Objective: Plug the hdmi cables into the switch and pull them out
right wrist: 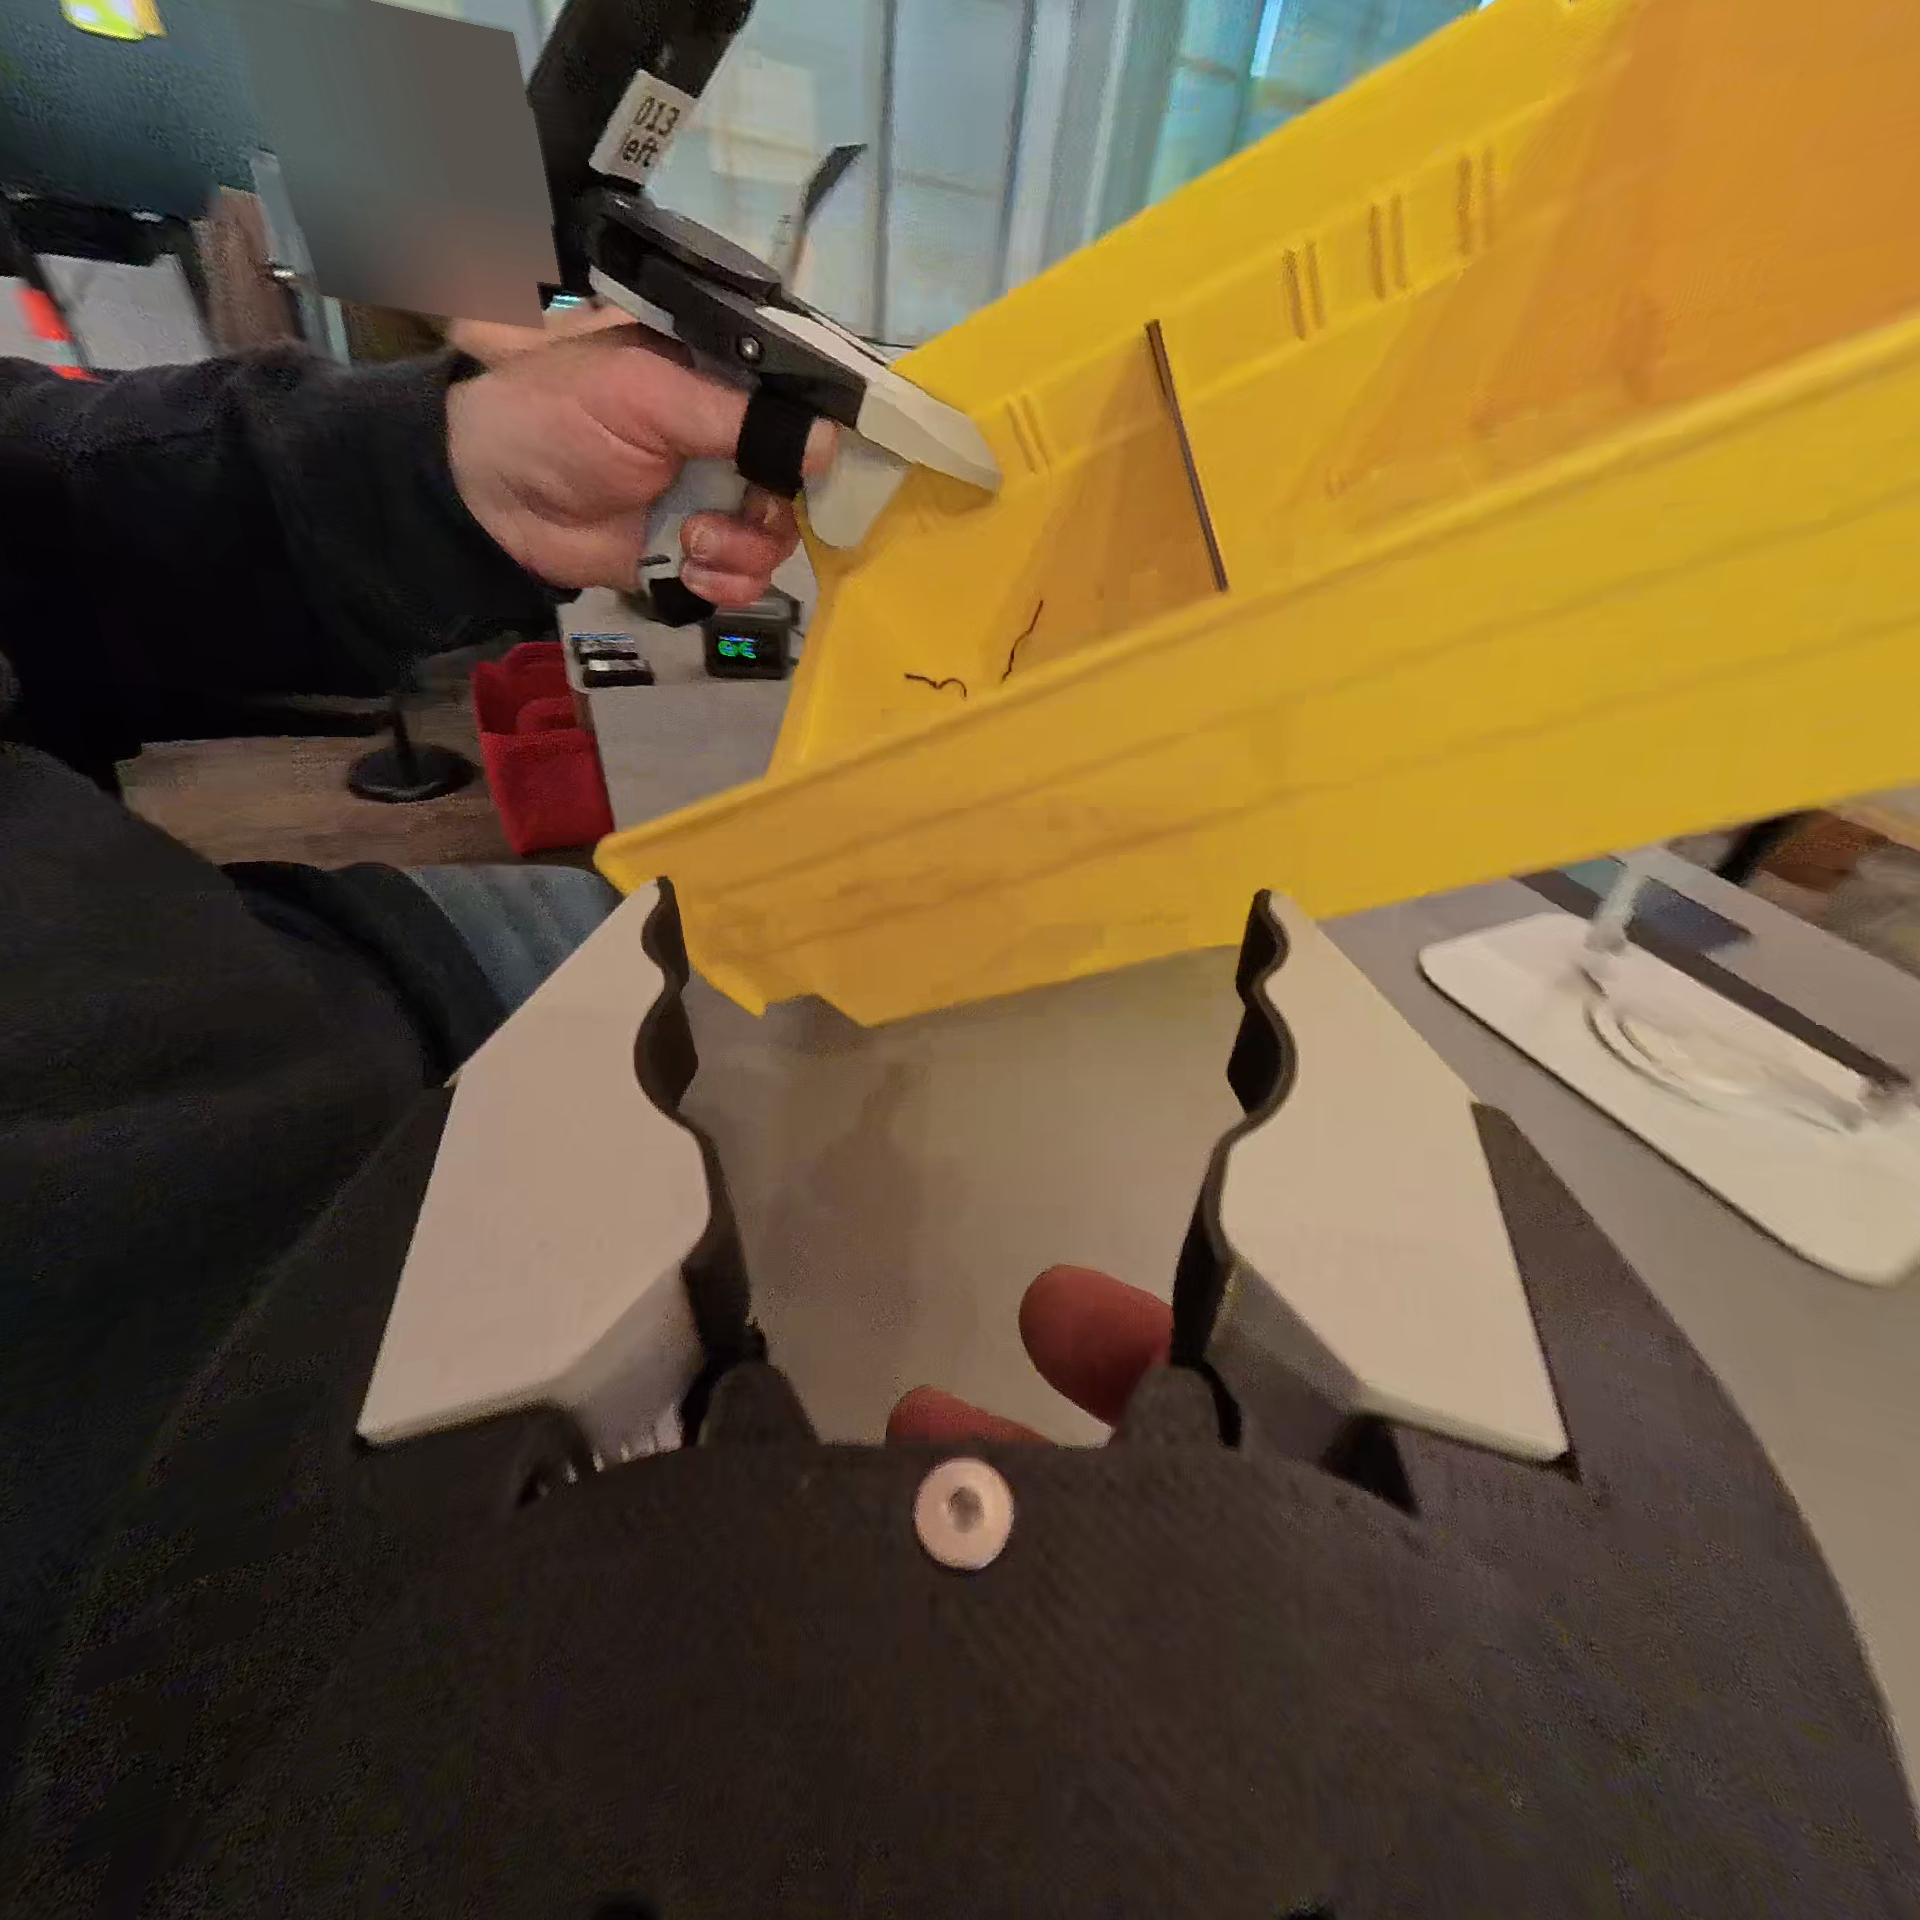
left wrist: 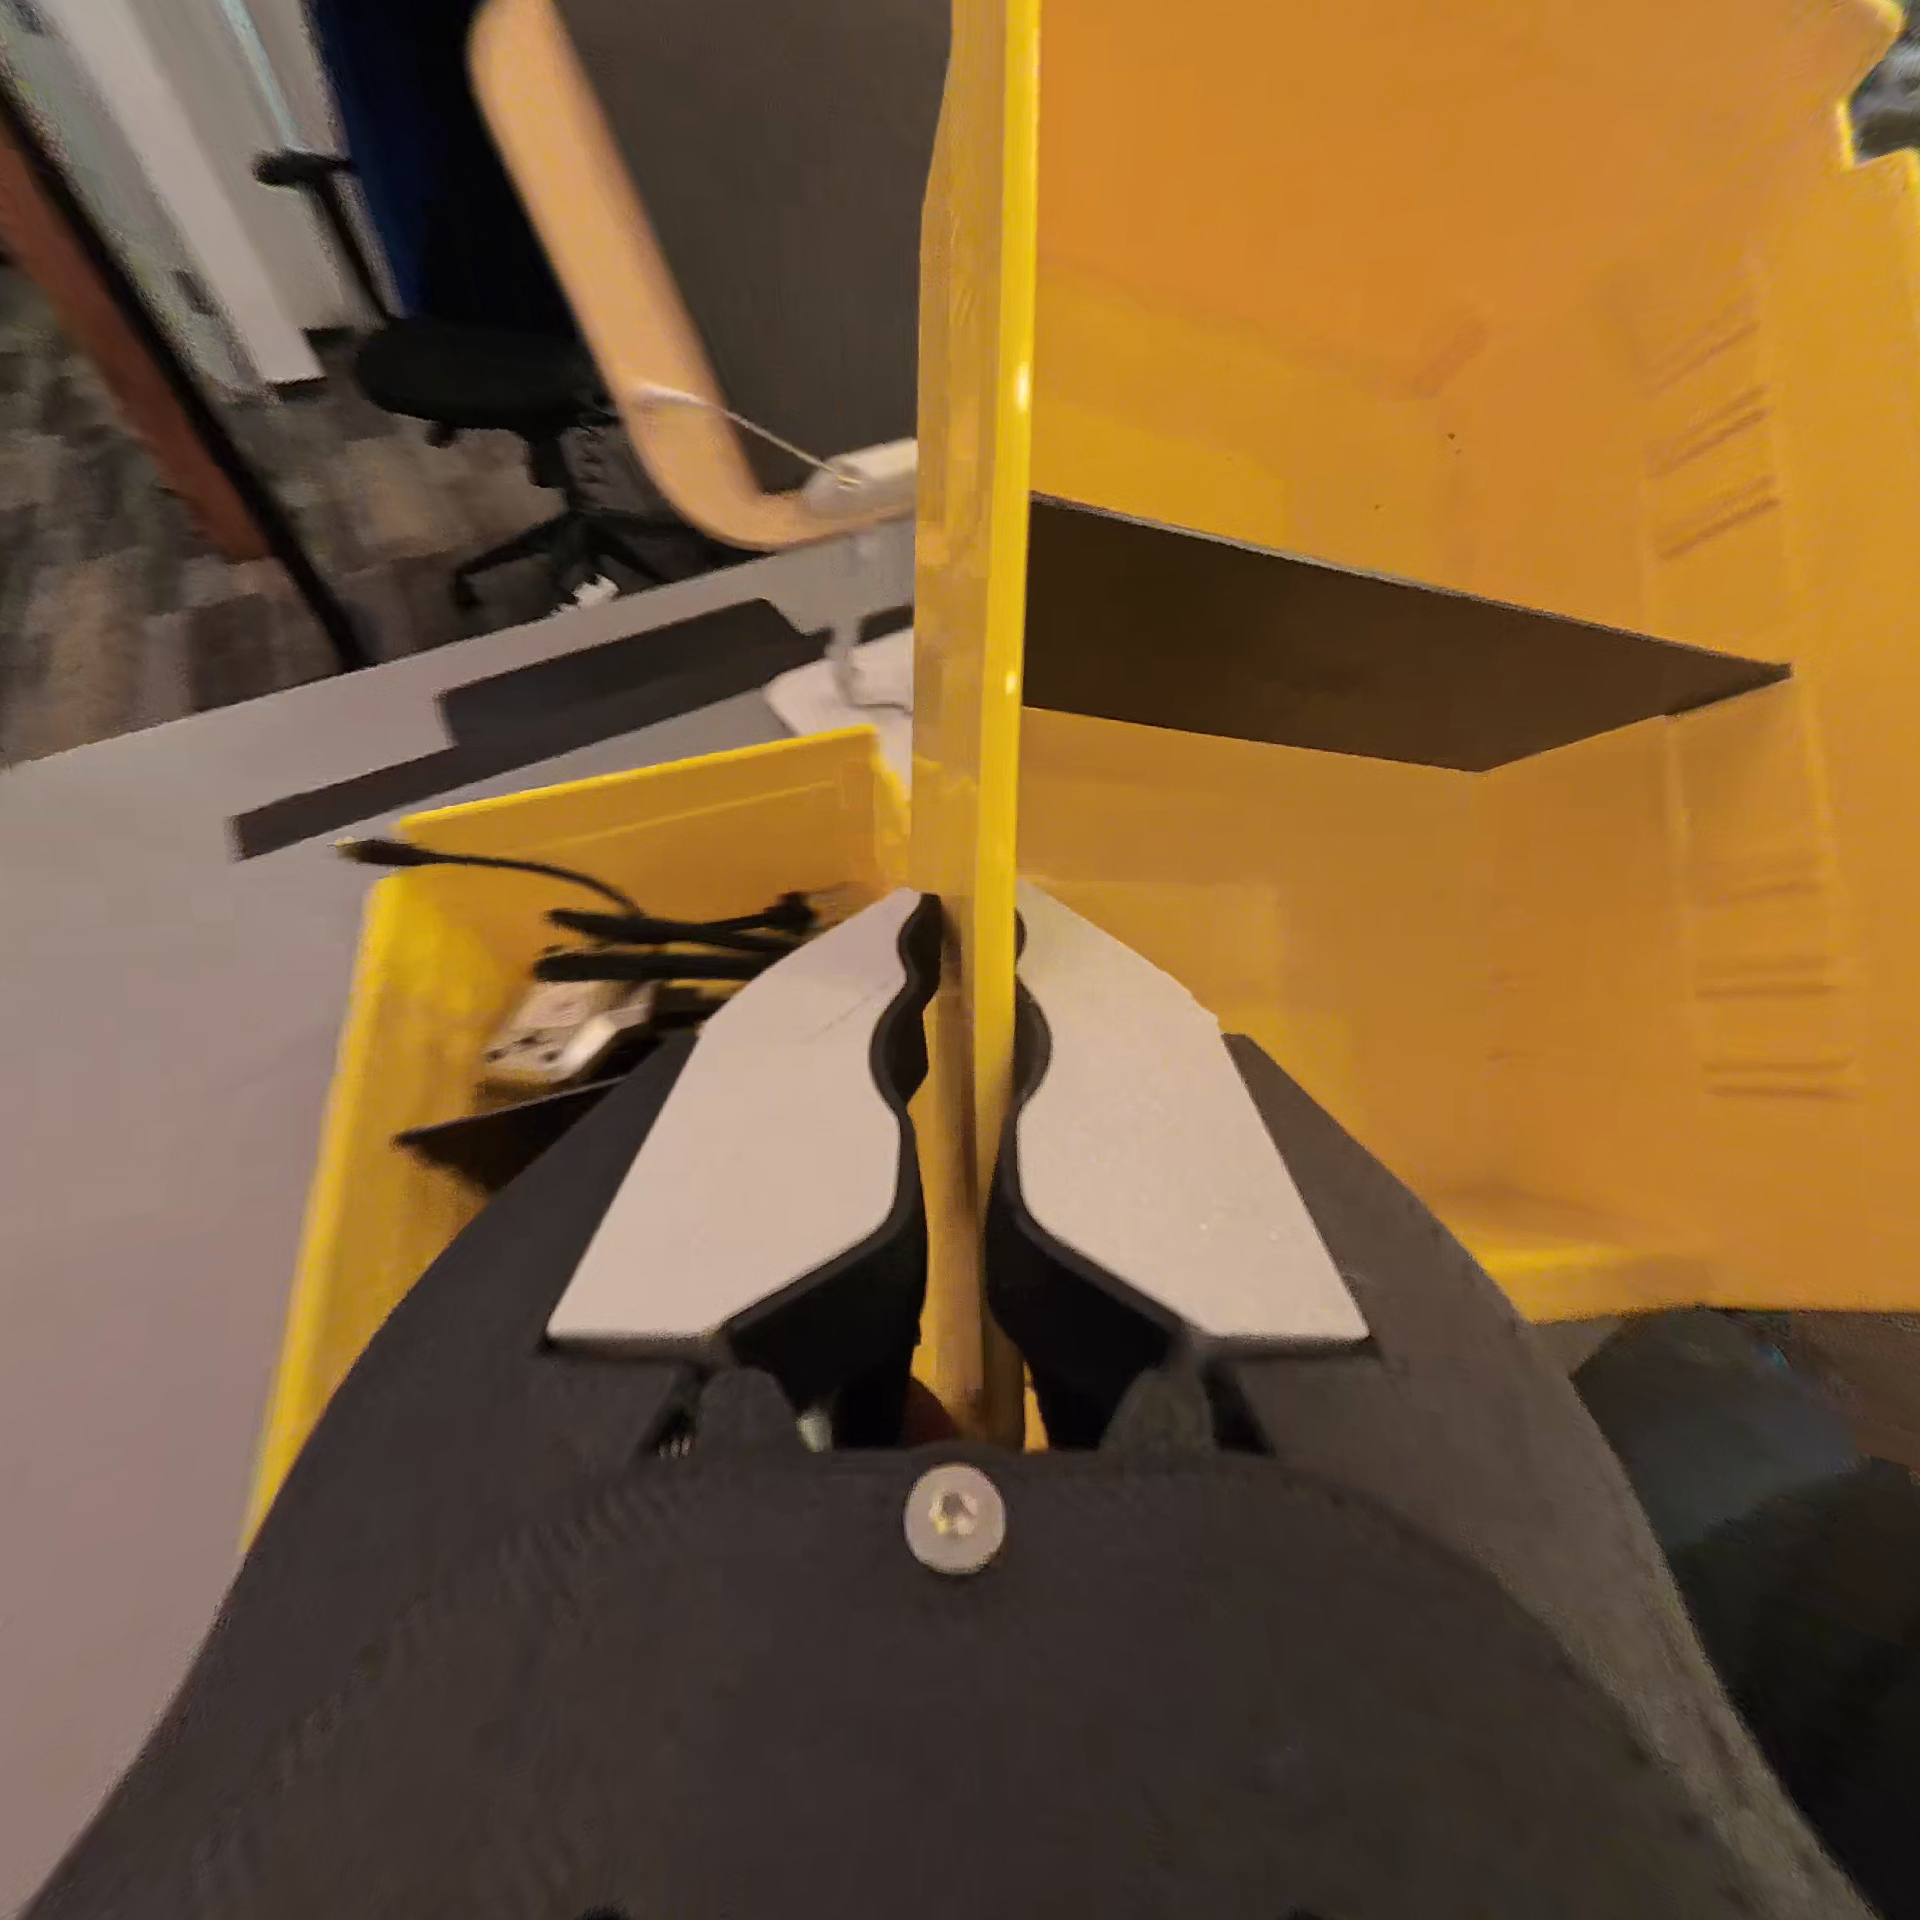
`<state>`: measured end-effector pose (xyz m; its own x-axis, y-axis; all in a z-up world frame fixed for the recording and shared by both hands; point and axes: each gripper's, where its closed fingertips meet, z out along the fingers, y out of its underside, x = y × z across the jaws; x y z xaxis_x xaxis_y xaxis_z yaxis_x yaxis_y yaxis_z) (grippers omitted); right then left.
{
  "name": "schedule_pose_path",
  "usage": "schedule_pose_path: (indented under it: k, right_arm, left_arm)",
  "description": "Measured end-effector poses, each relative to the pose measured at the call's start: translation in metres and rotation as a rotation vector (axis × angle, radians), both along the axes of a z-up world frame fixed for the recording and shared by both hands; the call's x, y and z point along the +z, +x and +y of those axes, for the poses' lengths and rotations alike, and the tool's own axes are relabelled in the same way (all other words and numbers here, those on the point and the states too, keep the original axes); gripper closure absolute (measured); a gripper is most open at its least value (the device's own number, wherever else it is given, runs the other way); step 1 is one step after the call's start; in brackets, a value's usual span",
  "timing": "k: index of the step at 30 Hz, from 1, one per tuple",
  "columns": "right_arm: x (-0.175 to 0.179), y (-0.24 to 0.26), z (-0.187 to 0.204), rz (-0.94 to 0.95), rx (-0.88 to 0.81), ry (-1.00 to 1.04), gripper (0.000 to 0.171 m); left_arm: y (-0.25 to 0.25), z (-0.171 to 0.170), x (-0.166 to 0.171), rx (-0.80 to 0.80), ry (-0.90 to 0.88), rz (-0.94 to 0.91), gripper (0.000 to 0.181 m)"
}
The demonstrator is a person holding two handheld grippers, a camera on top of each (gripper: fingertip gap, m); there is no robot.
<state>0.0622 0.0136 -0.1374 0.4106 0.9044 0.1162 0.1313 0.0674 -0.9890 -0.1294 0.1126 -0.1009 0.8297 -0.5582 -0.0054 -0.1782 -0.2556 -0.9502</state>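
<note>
Closest to the lens, the left gripper (left wrist: 971,935) pinches the upright wall of a yellow bin (left wrist: 1455,416), its fingers clamped on either side of the plastic edge. Left of those fingers, black hdmi cables (left wrist: 665,935) and a pale boxy device, perhaps the switch (left wrist: 566,1023), lie in another yellow compartment. Spread wide and holding nothing, the right gripper (right wrist: 961,935) sits just beneath the tilted bin's lower corner, above the grey table (right wrist: 935,1195).

Black hdmi cables (left wrist: 665,935) bundled beside a blurred pale switch (left wrist: 566,1029), both inside a yellow bin's compartment (left wrist: 623,821).
</note>
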Motion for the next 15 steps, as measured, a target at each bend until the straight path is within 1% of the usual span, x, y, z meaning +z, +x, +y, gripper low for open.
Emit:
schedule_pose_path:
  k: [3,6,8,10,11,14,15]
  right_arm:
    - [-0.011,0.031,-0.009,0.007,-0.118,-0.023,0.063]
    - [-0.021,0.060,-0.013,0.054,-0.231,-0.101,0.063]
    - [-0.030,0.077,-0.010,0.083,-0.323,-0.151,0.055]
    - [-0.045,0.094,-0.004,0.040,-0.417,-0.162,0.063]
    - [-0.053,0.101,-0.001,0.010,-0.453,-0.166,0.063]
    - [-0.071,0.121,0.008,-0.044,-0.536,-0.195,0.071]
    - [-0.074,0.125,0.010,-0.042,-0.546,-0.210,0.071]
  left_arm:
    - [0.060,0.007,-0.022,-0.093,-0.054,0.034,0.174]
    - [0.109,0.012,-0.044,-0.150,-0.099,0.052,0.174]
    - [0.136,0.015,-0.062,-0.165,-0.142,0.048,0.174]
    - [0.156,0.017,-0.080,-0.184,-0.177,0.048,0.174]
    - [0.164,0.018,-0.089,-0.192,-0.201,0.045,0.174]
    - [0.181,0.016,-0.112,-0.195,-0.257,0.054,0.173]
    - [0.185,0.015,-0.119,-0.194,-0.277,0.054,0.173]
